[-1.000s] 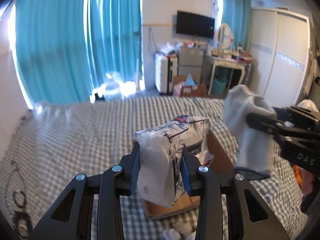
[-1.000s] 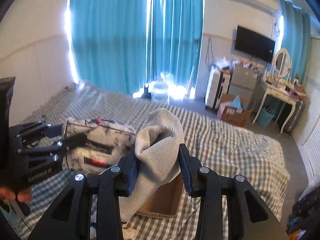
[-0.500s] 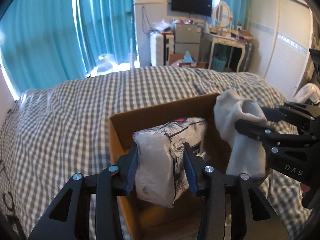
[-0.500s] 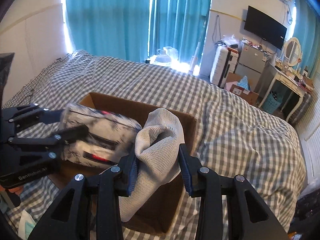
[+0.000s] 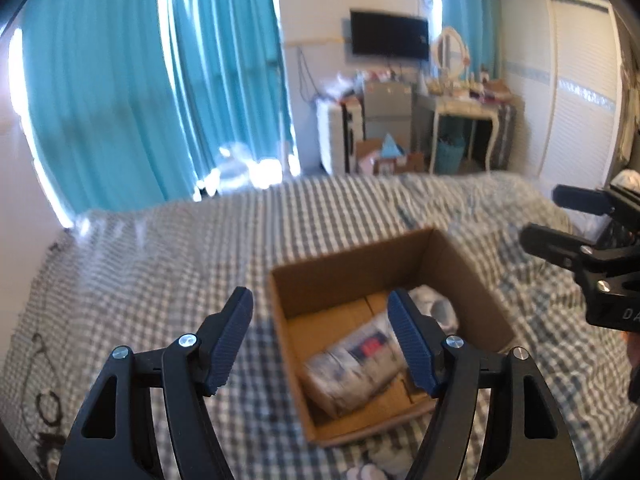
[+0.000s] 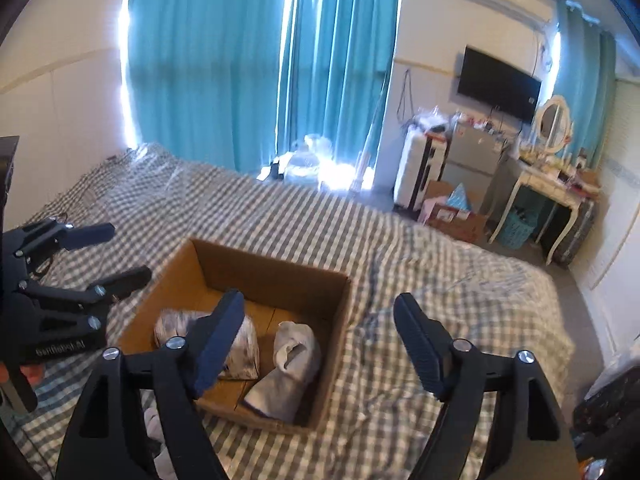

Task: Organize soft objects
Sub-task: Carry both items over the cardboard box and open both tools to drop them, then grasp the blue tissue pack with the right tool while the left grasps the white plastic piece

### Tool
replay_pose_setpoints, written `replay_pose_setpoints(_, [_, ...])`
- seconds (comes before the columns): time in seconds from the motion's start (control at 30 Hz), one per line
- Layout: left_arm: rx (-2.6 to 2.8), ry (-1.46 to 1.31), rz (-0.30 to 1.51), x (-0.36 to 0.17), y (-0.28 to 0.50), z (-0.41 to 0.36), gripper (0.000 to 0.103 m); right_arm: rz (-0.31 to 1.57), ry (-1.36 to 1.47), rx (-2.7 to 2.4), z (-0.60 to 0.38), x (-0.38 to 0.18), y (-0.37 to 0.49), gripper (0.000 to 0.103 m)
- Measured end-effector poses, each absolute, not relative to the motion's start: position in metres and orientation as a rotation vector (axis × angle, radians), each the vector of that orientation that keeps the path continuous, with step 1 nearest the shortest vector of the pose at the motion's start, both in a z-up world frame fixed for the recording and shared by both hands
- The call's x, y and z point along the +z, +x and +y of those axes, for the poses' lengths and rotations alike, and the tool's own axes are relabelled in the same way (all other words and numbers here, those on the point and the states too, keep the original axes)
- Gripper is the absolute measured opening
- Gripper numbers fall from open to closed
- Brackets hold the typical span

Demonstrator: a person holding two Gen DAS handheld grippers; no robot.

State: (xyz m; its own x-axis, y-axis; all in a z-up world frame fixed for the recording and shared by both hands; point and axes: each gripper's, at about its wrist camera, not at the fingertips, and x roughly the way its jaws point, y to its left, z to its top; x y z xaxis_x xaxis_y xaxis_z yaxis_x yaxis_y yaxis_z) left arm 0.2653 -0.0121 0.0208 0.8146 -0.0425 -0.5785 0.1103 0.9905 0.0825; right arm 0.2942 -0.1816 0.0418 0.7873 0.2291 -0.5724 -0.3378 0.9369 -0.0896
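Checked bedspread is filling mid-frame with the cardboard box sitting on it, printed pouch and grey knit cloth lying inside as sorted, while left gripper and right gripper are hovering above, jaws apart, empty.

We see daylight glaring white through gaps in the teal curtains; the left wrist view smears with motion blur, the right stays sharper, and fisheye edges bend into black corners.
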Motion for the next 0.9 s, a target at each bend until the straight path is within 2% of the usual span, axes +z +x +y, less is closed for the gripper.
replay_pose_setpoints(0.1, [-0.065,0.116,0.558,0.05,0.234,-0.004,0.072,0.565,-0.196,0.284,-0.185,0.074,0.26,0.082])
replay_pose_setpoints(0.23, [-0.062,0.113,0.49,0.089,0.184,0.007,0.093,0.53,-0.192,0.273,-0.192,0.112,0.214,0.088])
replay_pose_setpoints(0.3, [-0.063,0.127,0.431,0.109,0.153,0.009,0.097,0.517,-0.204,0.262,-0.194,0.129,0.19,0.091])
replay_pose_setpoints(0.33, [-0.065,0.134,0.415,0.115,0.143,0.01,0.098,0.528,-0.219,0.249,-0.193,0.135,0.177,0.095])
replay_pose_setpoints(0.4, [-0.068,0.149,0.386,0.128,0.117,0.011,0.103,0.557,-0.235,0.226,-0.193,0.145,0.159,0.097])
replay_pose_setpoints(0.47, [-0.066,0.154,0.377,0.135,0.096,0.012,0.103,0.582,-0.236,0.237,-0.195,0.151,0.139,0.097])
replay_pose_setpoints(0.57, [-0.083,0.134,0.399,0.135,0.079,0.012,0.103,0.587,-0.249,0.229,-0.197,0.153,0.109,0.102])
replay_pose_setpoints(0.7, [-0.106,0.118,0.442,0.116,0.068,0.011,0.103,0.606,-0.278,0.225,-0.195,0.139,0.084,0.103])
replay_pose_setpoints(0.9, [-0.115,0.088,0.558,0.052,0.076,0.007,0.103,0.706,-0.316,0.238,-0.19,0.069,0.076,0.103])
